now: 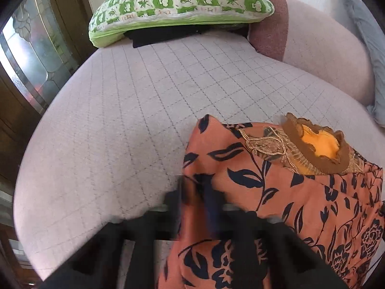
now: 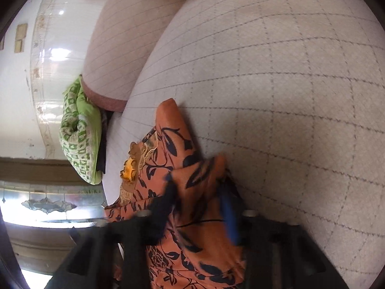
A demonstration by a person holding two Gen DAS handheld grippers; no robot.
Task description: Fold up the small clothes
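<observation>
My left gripper (image 1: pixel 196 192) and right gripper (image 2: pixel 197 187) are each clamped on a sleeve of the orange floral top (image 1: pixel 276 187), lying on the quilted sofa seat (image 1: pixel 120 120) toward 3 o'clock; keep both pinches, fold inward evenly.

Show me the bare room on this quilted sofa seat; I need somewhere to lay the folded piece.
Free: quilted grey seat between green checked pillow and orange floral garment, and right of it in the right wrist view. Crowded: garment under both grippers, black cloth beneath pillow.
</observation>
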